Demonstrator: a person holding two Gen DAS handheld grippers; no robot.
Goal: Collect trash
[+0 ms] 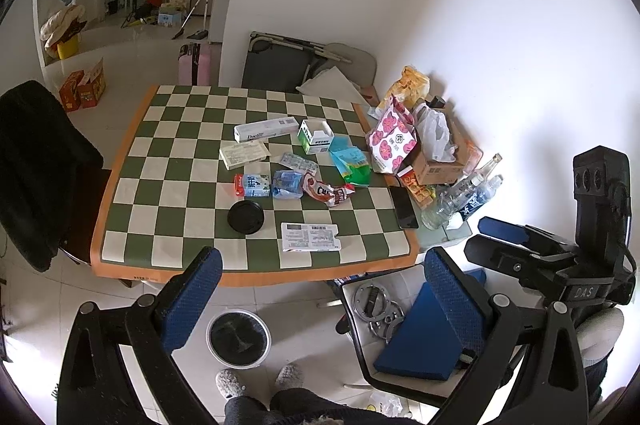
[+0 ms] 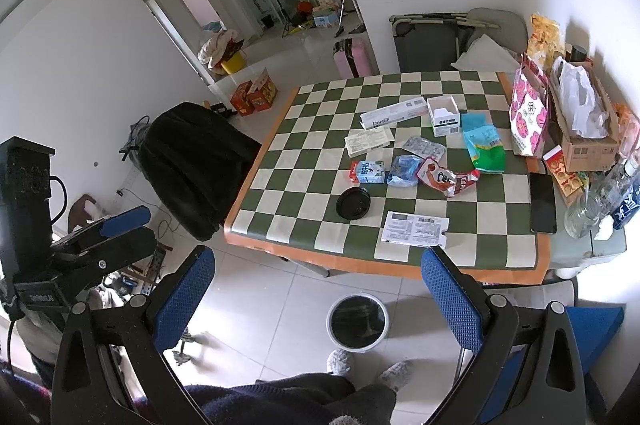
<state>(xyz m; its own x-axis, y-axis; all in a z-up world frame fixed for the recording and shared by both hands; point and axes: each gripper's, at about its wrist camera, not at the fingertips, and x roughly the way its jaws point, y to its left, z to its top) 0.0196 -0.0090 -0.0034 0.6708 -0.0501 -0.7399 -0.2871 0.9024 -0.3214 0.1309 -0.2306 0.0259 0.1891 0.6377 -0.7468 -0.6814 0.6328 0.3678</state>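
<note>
Both grippers hover short of the checkered table (image 1: 132,185), nothing attempted yet. Left gripper (image 1: 320,289): jaws spread wide, nothing between the blue pads. Right gripper (image 2: 316,289): likewise wide open and empty.

Trash lies in a loose cluster near the table's centre. Nearest the front edge: a flat printed card (image 1: 310,237), with a black round lid (image 1: 245,217) just beside it. Behind the lid: a small milk carton (image 1: 251,185), a crumpled blue wrapper (image 1: 286,184) and a red crumpled wrapper (image 1: 328,191), close together. Further back: a green-blue pouch (image 1: 352,165), a blister pack (image 1: 299,161), an open white-green box (image 1: 316,136), a long Doctor box (image 1: 266,131), a flat leaflet box (image 1: 243,155).

A white bin (image 1: 238,339) with dark liner stands on the floor below the table's front edge.

Handling, judged: everything looks light. Wrappers are soft and will crush; pinch a raised fold. The card lies flush, hard to get under; take it at an edge. Cartons are thin-walled; grip across the narrow sides.
</note>
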